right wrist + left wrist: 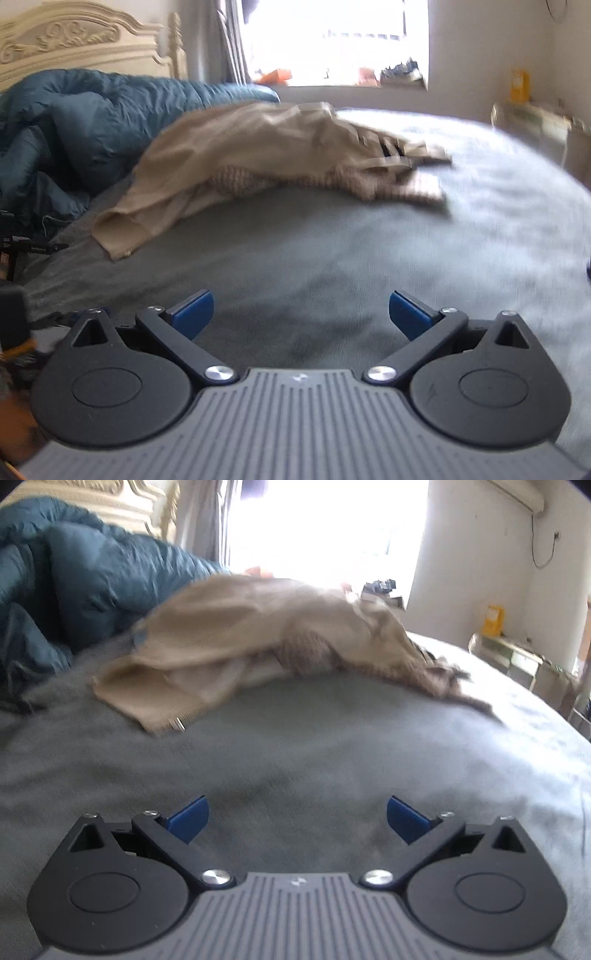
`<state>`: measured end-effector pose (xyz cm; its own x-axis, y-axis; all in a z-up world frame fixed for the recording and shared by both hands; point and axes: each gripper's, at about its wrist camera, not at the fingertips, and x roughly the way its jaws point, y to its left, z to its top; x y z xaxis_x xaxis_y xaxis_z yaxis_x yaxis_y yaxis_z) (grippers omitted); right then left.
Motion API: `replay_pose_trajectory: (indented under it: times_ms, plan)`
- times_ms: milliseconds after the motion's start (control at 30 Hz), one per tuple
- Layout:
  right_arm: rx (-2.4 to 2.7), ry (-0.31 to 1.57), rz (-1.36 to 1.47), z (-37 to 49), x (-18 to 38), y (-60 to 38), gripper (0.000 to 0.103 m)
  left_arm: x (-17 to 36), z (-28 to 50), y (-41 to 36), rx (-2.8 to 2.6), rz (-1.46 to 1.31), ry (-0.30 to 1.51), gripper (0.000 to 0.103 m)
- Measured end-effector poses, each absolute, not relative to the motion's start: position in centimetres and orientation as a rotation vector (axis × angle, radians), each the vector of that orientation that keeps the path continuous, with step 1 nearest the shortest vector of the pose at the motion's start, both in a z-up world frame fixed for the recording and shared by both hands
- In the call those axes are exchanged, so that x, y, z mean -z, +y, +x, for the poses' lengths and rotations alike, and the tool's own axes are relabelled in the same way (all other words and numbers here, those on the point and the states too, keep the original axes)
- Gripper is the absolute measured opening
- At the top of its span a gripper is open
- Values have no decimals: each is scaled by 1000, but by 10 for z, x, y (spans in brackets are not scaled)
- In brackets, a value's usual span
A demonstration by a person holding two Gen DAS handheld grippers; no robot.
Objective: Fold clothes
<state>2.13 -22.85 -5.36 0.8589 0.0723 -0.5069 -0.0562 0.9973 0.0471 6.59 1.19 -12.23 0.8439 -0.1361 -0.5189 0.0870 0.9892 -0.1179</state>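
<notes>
Two wrist views across a bed covered by a grey sheet (295,746). The landmark is a heap of clothes: a beige garment (236,627) draped over a brown knitted garment (306,653), lying rumpled and unfolded near the middle of the sheet. A bunched teal duvet (74,572) lies just behind and to the left of the heap, against a carved cream headboard (74,37); a bright window (332,37) stands beyond the heap.

The left gripper (297,818) and the right gripper (301,314) both hang over bare sheet on the near side of the heap, well apart from it. Each has its blue fingers spread wide, with nothing between them.

The heap lies straight ahead of both tools. Its long axis runs across their line of sight, from a beige hem or cuff (147,705) at the near left end to a tangled, darker end (443,675) at the right. The hem end reaches nearest to the grippers. Which gripper is closer to the heap cannot be told; motion blur softens the cloth edges in both views.

Judged from the heap alone, no garment here lies folded.
</notes>
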Motion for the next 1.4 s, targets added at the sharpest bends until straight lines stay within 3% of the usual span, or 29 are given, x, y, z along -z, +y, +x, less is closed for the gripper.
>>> replay_pose_trajectory:
  times_ms: [233,500,633,833,1100,1233,1333,1400]
  plan:
    - [-100,409,15,56,44,-240,102,80,97,50,21,-5,382,103]
    - [-123,379,-135,117,60,-216,102,98,187,61,-22,209,370,102]
    - [-139,369,-190,149,70,-204,102,126,234,54,-13,312,406,94]
    - [-169,381,-157,189,84,-195,102,153,278,50,28,352,429,70]
    - [-169,381,-19,222,90,-209,100,136,302,51,16,248,341,63]
    - [-142,392,68,242,90,-220,97,135,312,46,51,112,320,33]
    - [-130,400,37,257,95,-218,86,140,308,39,43,98,262,9]
    - [-122,396,-36,266,102,-209,77,139,301,41,37,97,208,5]
